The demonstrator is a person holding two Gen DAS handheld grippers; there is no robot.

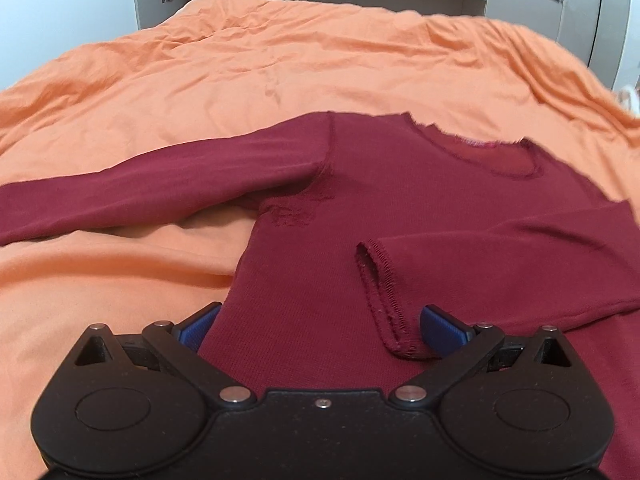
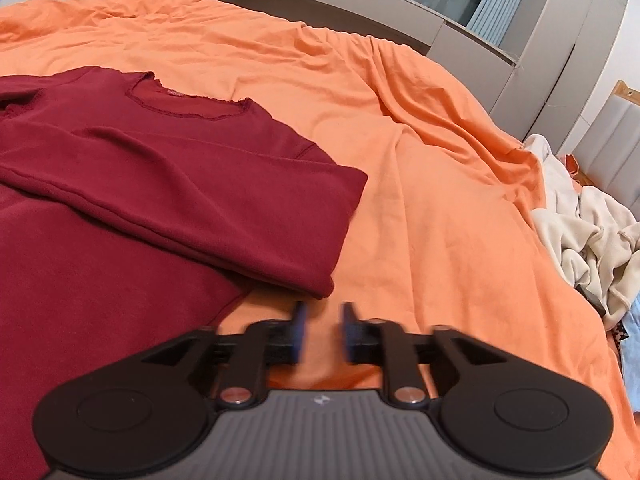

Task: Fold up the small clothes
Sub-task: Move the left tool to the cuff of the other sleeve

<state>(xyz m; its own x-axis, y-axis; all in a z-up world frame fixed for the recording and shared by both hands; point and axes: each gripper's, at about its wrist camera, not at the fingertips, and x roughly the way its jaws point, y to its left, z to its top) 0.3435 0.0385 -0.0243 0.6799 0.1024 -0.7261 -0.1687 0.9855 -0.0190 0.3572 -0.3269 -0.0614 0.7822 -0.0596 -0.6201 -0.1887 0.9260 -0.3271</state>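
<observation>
Orange bedsheet (image 1: 280, 68) carries the maroon top (image 1: 320, 200) — one sleeve (image 2: 192, 208) folded across. Your left gripper (image 1: 320, 330) gapes wide, empty; right gripper (image 2: 322, 332) narrowly parted, empty. Next, likely: the outstretched sleeve (image 1: 160, 176).

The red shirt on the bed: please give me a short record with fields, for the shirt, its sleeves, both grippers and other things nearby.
garment: dark red long-sleeved shirt, lying flat on the orange bed cover
right sleeve: folded across the body, cuff near the left gripper
left sleeve: stretched out sideways, not yet folded
left gripper: open wide over the shirt's lower part, holding nothing
right gripper: blurred, fingers slightly apart, above the cover beside the folded edge, holding nothing
nearby: heap of pale clothes at the bed's right edge
</observation>
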